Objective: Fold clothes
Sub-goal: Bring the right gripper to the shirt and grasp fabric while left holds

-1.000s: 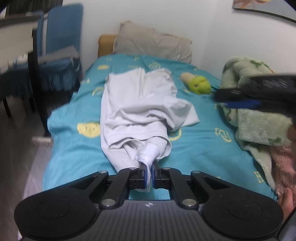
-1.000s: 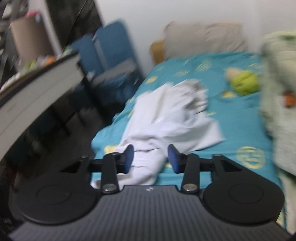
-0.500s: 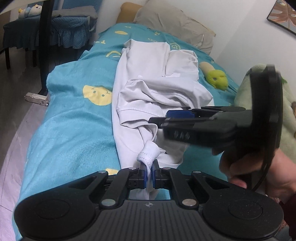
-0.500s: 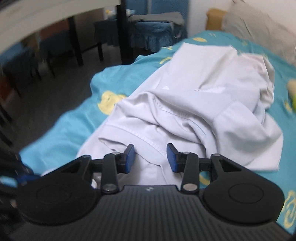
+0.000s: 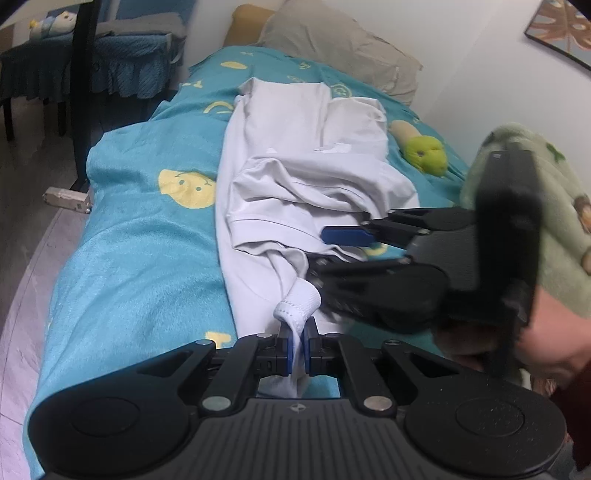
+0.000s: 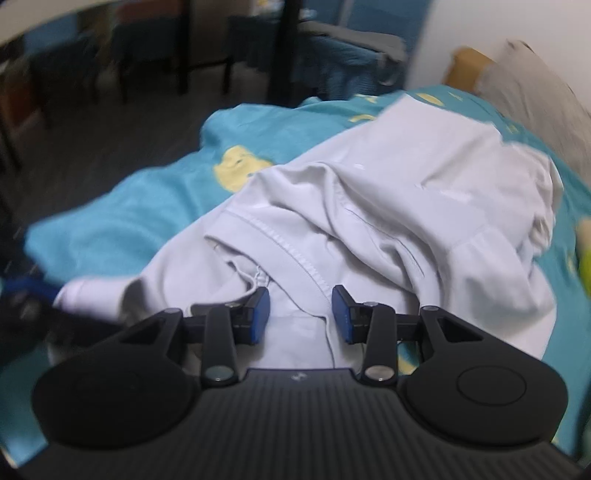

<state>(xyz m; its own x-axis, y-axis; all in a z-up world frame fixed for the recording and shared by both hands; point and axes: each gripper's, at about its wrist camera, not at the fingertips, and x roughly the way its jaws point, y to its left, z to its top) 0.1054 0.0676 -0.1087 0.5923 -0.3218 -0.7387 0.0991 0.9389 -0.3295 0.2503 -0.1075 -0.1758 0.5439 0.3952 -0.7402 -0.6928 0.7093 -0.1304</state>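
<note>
White garment (image 5: 303, 177) on bed; left gripper (image 5: 295, 349) jaws clamped on cuff (image 5: 297, 302); right gripper (image 6: 300, 314) jaws apart over hem.

I see a bed covered by a teal blanket (image 5: 140, 251) printed with yellow smiley faces. At the head end lies a grey pillow (image 5: 340, 48) against the white wall, with a mustard cushion (image 5: 245, 13) just beside it at the left corner. A green plush toy (image 5: 424, 151) sits near the right edge of the bed. A pale green fleece throw (image 5: 565, 229) is heaped at the right edge. Off the left edge stand chairs with blue frilled covers (image 5: 110, 55) on a dark floor. A framed picture (image 5: 565, 29) hangs on the wall, upper right.
</note>
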